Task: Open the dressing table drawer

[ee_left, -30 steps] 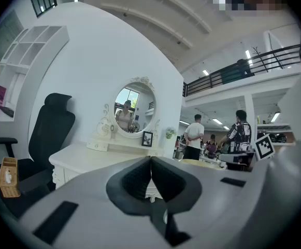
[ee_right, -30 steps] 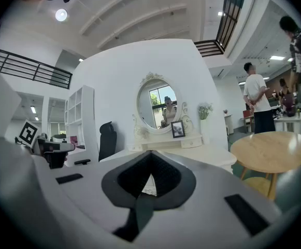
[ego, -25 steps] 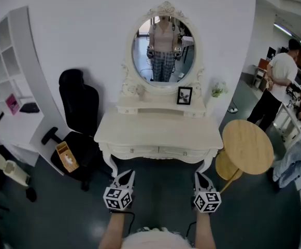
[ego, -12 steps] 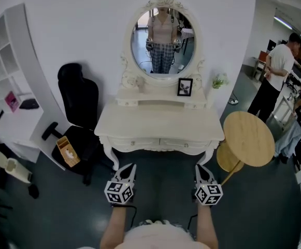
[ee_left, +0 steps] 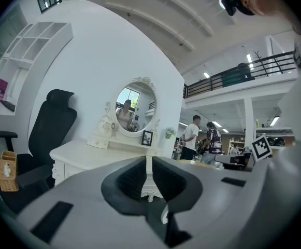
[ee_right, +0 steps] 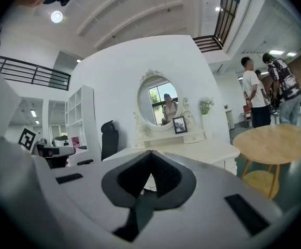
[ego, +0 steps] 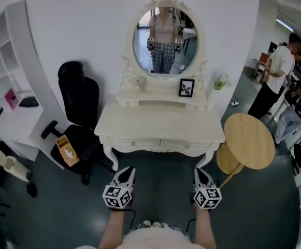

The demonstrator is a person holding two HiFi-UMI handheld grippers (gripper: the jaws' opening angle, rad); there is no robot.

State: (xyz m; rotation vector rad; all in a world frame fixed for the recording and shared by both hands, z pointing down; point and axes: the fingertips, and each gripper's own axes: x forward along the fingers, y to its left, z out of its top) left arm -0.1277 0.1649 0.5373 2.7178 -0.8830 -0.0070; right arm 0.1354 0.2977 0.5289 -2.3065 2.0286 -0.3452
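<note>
The cream dressing table (ego: 160, 123) with its oval mirror (ego: 165, 35) stands against the white wall. Its two front drawers, left (ego: 134, 143) and right (ego: 184, 146), are both closed. My left gripper (ego: 125, 171) hovers short of the table's left front leg, shut on nothing. My right gripper (ego: 199, 171) hovers short of the right front leg, also shut and empty. In the left gripper view the fingertips meet at the gripper (ee_left: 148, 162), with the table (ee_left: 83, 152) ahead. In the right gripper view the gripper (ee_right: 150, 154) is shut too, and the table (ee_right: 197, 150) lies beyond it.
A black office chair (ego: 77, 102) and a small wooden box (ego: 67, 150) stand left of the table. A round wooden table (ego: 248, 139) over a stool (ego: 228, 160) sits at its right. A photo frame (ego: 186, 87) and a plant (ego: 220, 82) rest on the table's shelf. People (ego: 274, 77) stand at far right.
Both grippers stay shut in nearly the same spots before the table. The head view has shifted a little, and the people at the right edge have moved.
</note>
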